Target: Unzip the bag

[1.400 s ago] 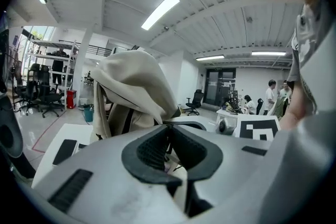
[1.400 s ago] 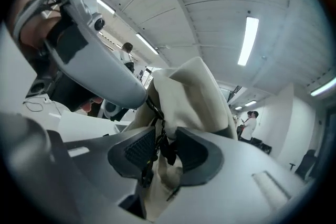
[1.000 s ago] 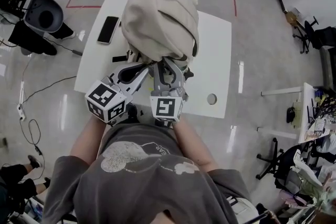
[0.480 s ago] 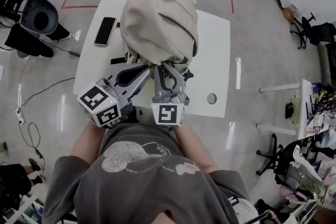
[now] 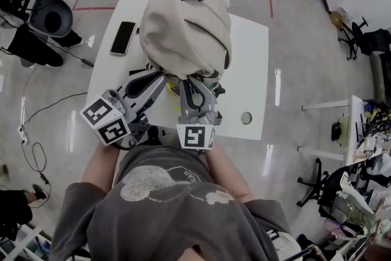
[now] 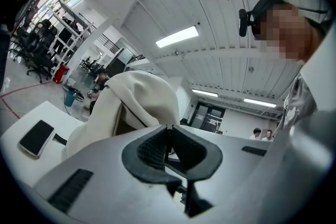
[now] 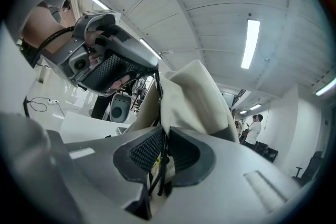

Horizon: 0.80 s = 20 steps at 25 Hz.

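Note:
A cream bag [image 5: 186,21] stands upright on the white table [image 5: 250,70]. My left gripper [image 5: 160,75] reaches up to the bag's lower near edge. In the left gripper view its pads [image 6: 157,147] are pressed together right under the bag [image 6: 136,102], seemingly on a thin bit of its edge. My right gripper [image 5: 189,79] sits beside it at the bag's bottom. In the right gripper view it [image 7: 165,136] is shut on the black zipper pull cord [image 7: 157,170], which hangs between the pads below the bag [image 7: 194,97].
A black phone [image 5: 123,37] lies on the table's left part, left of the bag. A round hole [image 5: 246,117] is in the table's near right corner. A dark bin-like object [image 5: 52,14] and cables stand on the floor to the left. People stand in the far room.
My left gripper's marker cube has swung left and lower while its tip stays at the bag. The right gripper has barely moved.

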### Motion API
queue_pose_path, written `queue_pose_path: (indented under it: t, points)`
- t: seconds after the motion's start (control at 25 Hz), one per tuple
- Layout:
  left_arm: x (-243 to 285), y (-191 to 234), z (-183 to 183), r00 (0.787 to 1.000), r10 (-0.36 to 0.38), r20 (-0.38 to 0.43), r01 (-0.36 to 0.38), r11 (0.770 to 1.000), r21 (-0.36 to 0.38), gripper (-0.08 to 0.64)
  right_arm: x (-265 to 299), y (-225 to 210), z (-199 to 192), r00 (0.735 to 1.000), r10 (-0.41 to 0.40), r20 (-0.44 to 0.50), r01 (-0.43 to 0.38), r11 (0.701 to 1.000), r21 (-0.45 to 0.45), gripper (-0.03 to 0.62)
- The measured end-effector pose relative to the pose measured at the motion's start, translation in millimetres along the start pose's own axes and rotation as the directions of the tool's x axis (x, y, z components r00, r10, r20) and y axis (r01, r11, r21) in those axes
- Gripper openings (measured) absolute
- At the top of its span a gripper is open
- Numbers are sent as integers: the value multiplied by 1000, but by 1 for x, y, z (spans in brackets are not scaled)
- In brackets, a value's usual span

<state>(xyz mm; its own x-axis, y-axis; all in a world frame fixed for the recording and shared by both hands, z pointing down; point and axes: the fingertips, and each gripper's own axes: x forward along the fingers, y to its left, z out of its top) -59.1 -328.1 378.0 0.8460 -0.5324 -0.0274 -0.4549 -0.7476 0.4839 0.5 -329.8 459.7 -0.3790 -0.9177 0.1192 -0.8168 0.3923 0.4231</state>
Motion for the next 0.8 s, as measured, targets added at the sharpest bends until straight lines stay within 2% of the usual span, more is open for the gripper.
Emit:
queue_pose_path:
  t: [0.16,0.32,0.4,0.52,0.6,0.8]
  points:
    - [-16,29,9,995,53,85,-44,994,-102,38,2,0,-5,1000,12,-8,-12,1000,-8,40]
    - [-37,61,36,974,133,185,-111,986,-124,38,4,-5,-11,999,14,-31,-14,1000,6,40]
    - [-46,77,54,962,177,208,-164,983,-78,38,3,-8,-13,999,16,-37,-16,1000,4,41]
    - [-44,82,67,970,179,166,-190,980,52,38,2,-7,-12,999,17,-38,-17,1000,-7,41]
    - [-42,88,71,972,170,163,-181,982,53,38,3,-7,-12,999,14,-34,-14,1000,-3,41]
    - [-32,111,76,973,156,172,-157,988,-9,38,4,-8,-13,999,19,-35,-19,1000,-8,41]
